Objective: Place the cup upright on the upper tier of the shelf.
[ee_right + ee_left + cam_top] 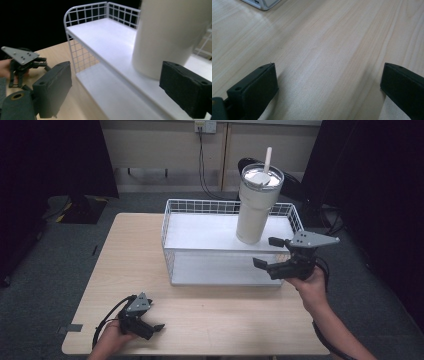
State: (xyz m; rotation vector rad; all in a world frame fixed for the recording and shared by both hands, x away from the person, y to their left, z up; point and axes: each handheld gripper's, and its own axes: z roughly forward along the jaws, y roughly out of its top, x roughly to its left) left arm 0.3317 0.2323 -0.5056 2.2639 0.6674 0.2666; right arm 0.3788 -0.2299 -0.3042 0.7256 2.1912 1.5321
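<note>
On the white rack (200,237) stands a cream tumbler (255,205).

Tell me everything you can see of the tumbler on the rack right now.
The tumbler is tall, cream-white and matte, tapering to a narrower base. A clear lid with a white centre piece caps it, and a pale straw rises from the lid. It stands upright on the top shelf of the white wire rack, toward its right end. Only the shelf touches it. The right gripper is open just in front of its base, apart from it.

Bright overhead light, glare on the table (317,50), dark surroundings, soft close-up blur.
</note>
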